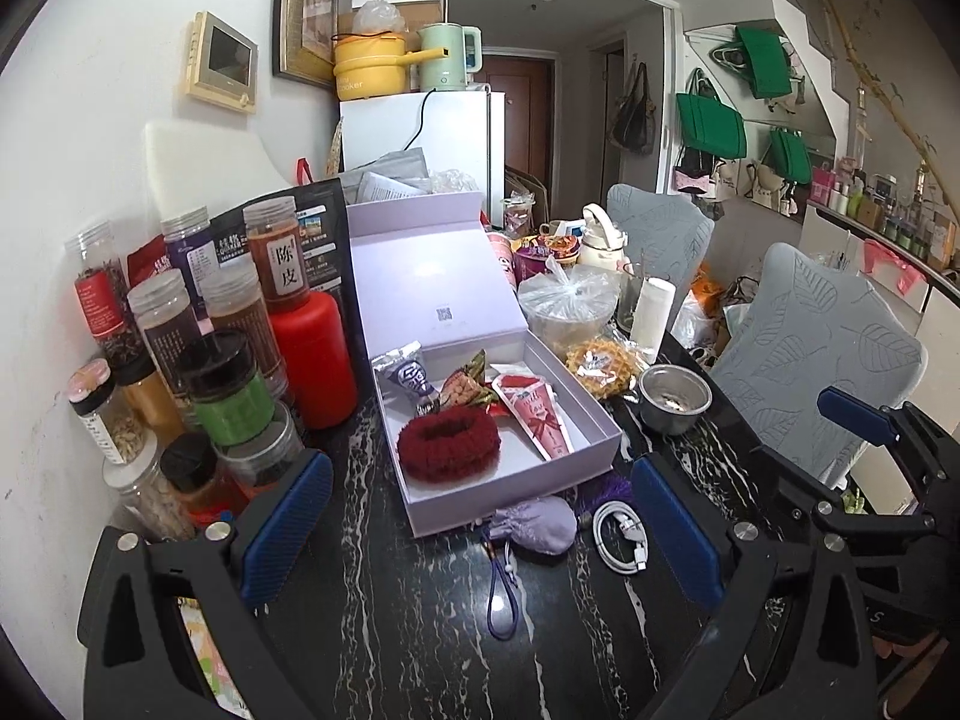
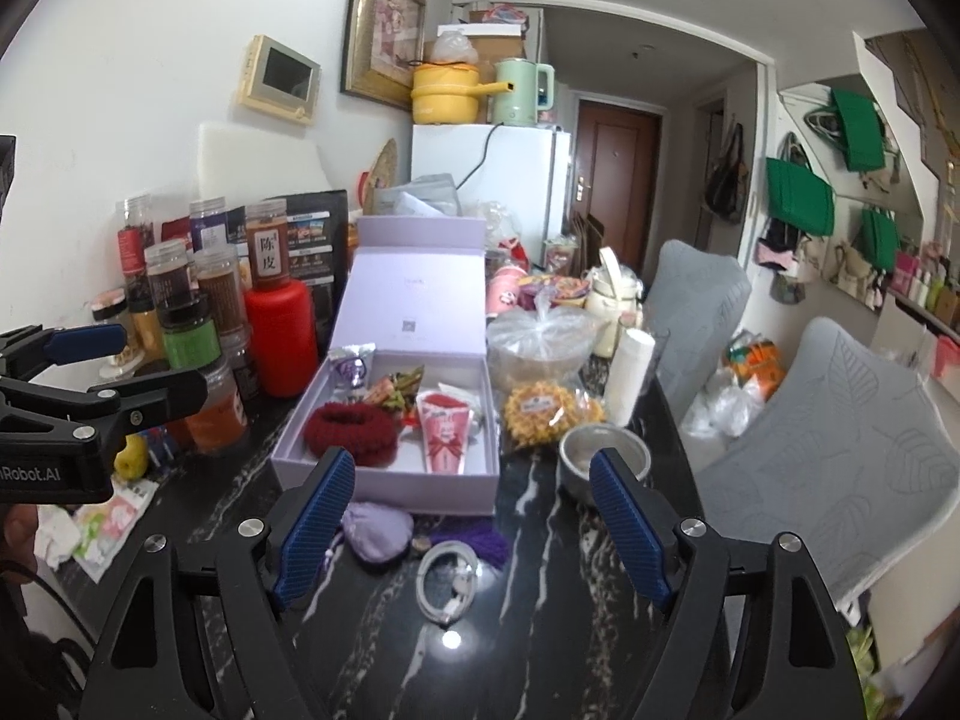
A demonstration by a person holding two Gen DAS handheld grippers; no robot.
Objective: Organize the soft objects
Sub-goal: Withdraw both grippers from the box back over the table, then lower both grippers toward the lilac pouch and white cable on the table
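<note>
A cluttered black marble-patterned desk (image 1: 420, 630) fills both wrist views, seen past two pairs of blue-padded fingers. An open lilac box (image 1: 591, 420) sits in the middle of the desk, its lid propped upright behind it. Inside the box lie a dark red fuzzy scrunchie (image 1: 449, 443) at the near end, a pink cone-shaped packet (image 1: 537, 414) beside it, and a silver snack pouch (image 1: 408, 375) and a green and orange wrapper (image 1: 465, 387) toward the far end.

Still outside, on the desk just in front of the box, rest a small lilac fabric pouch (image 1: 531, 523) with a purple cord, a purple tassel (image 2: 474, 540) next to it, and a coiled white charging cable (image 1: 621, 534).

The left gripper (image 1: 480, 534) hovers above the desk with its fingers spread wide and nothing between them; the lilac pouch lies ahead in the gap, untouched. The right gripper (image 2: 474, 531) also stands with its fingers well apart and empty, aimed at the pouch and the cable.

Jars of spices and a red bottle (image 1: 315, 354) crowd the left side of the desk by the wall; a bagged container, a yellow snack pack and a small steel bowl (image 1: 675, 399) sit to the right of the box, with two grey chairs beyond.

The task looks partly done: some soft things are already in the box, while the lilac pouch and probably the tassel are left to be picked up and placed inside
</note>
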